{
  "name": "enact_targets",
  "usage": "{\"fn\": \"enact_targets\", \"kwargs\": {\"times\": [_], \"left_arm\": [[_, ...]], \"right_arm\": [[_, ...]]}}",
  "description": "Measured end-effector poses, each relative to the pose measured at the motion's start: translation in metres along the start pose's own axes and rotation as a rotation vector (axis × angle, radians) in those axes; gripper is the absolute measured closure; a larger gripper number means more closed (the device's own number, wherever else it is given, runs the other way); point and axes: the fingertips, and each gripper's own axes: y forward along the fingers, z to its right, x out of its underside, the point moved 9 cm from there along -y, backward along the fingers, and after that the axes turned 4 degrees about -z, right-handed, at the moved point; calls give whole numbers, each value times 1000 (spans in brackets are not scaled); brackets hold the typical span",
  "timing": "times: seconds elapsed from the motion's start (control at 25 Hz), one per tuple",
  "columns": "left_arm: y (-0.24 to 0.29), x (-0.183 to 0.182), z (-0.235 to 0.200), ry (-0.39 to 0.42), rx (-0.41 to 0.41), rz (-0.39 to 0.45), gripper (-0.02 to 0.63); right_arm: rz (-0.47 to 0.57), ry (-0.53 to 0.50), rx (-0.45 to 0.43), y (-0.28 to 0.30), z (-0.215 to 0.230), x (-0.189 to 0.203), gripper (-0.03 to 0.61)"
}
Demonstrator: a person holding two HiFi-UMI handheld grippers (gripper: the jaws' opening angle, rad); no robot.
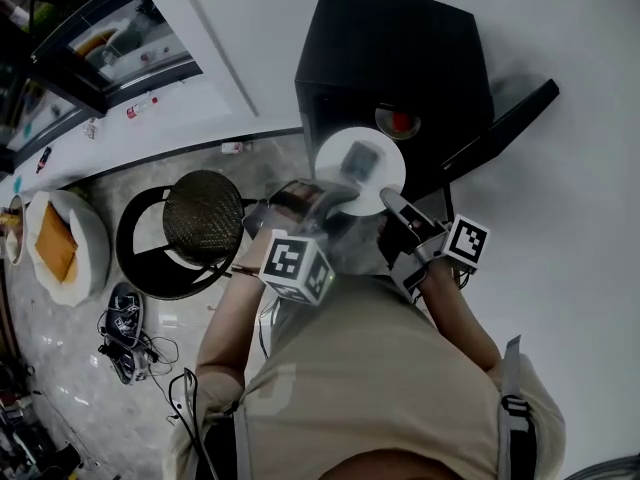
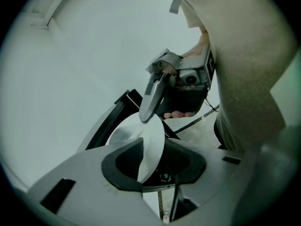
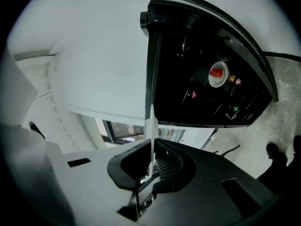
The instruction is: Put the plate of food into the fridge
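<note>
The left tool (image 1: 335,196) and right tool (image 1: 391,204) each pinch the white plate (image 1: 335,158) at opposite rims; it hangs just before the open black fridge (image 1: 400,48), dark food (image 1: 361,158) on it. Inside the fridge sits a white bowl (image 3: 218,74) holding something red.

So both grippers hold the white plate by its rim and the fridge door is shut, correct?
Not quite: the fridge door is open, swung out to the right in the head view. The left gripper and right gripper do hold the plate by its rim.
</note>
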Motion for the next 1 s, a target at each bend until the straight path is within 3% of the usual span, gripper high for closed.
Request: {"fn": "enact_targets", "kwargs": {"times": [0.48,0.68,1.0], "left_arm": [[12,-32,20,-39,-8,-58,488],[18,-34,31,-77,-27,-134,483],[9,-37,44,-160,-69,-173,477]], "right_arm": [[3,23,2,-36,13,-5,546],[12,2,32,-50,21,-7,548],[-40,37,12,-53,28,-3,548]]}}
